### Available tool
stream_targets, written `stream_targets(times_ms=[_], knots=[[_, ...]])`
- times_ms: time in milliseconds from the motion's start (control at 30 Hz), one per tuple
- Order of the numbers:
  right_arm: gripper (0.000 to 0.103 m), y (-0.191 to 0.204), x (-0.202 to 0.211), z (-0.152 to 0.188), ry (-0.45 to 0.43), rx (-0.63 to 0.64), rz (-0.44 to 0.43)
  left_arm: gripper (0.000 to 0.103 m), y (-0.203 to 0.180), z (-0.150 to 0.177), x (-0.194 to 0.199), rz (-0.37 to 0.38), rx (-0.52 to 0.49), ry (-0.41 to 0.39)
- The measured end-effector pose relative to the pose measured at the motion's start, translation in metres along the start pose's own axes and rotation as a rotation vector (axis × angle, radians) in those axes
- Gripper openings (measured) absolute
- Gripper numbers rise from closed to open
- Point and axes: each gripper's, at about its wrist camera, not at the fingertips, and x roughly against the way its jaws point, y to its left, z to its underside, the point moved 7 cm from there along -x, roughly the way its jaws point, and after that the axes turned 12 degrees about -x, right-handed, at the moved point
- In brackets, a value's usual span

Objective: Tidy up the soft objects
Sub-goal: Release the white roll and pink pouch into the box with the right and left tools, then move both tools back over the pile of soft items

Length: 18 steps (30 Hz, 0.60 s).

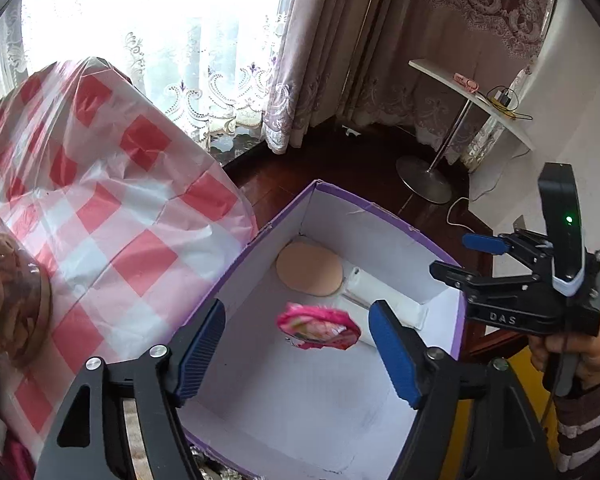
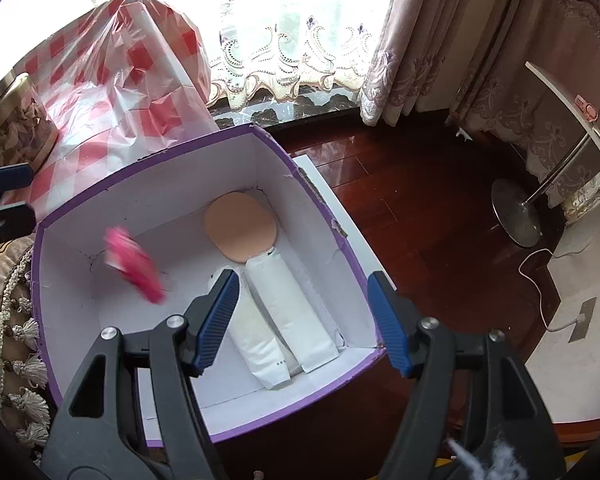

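A purple box with a white inside (image 1: 384,208) (image 2: 324,196) stands open below both grippers. A pink packet (image 1: 318,326) (image 2: 134,266) is in mid-air over the box, blurred, touching neither gripper. A round beige pad (image 1: 308,268) (image 2: 240,226) and white wrapped packs (image 1: 384,294) (image 2: 288,308) lie on the box floor. My left gripper (image 1: 298,346) is open and empty above the box. My right gripper (image 2: 304,320) is open and empty over the white packs; it also shows in the left wrist view (image 1: 464,256).
A table with a red and white checked cover (image 1: 112,208) (image 2: 132,92) stands left of the box, with a clear jar (image 1: 12,300) (image 2: 16,120) on it. Dark wooden floor (image 2: 420,200), lace curtains and a small white side table (image 1: 472,96) lie beyond.
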Motion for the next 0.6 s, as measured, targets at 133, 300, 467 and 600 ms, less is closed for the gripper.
stream_targets(times_ms=[133, 300, 467, 600], knots=[[0.07, 0.011, 0.0, 0.002, 0.005, 0.024, -0.022, 0.078, 0.015, -0.002, -0.002, -0.034, 0.035, -0.005], [0.07, 0.026, -0.002, 0.006, 0.019, 0.054, -0.037, 0.078, 0.03, 0.006, 0.007, -0.054, 0.086, -0.011], [0.07, 0.038, 0.001, 0.01, 0.023, 0.07, -0.043, 0.078, 0.033, 0.013, 0.019, -0.071, 0.093, -0.031], [0.07, 0.053, 0.006, 0.008, 0.02, 0.091, -0.057, 0.078, 0.036, 0.021, 0.03, -0.087, 0.114, -0.052]])
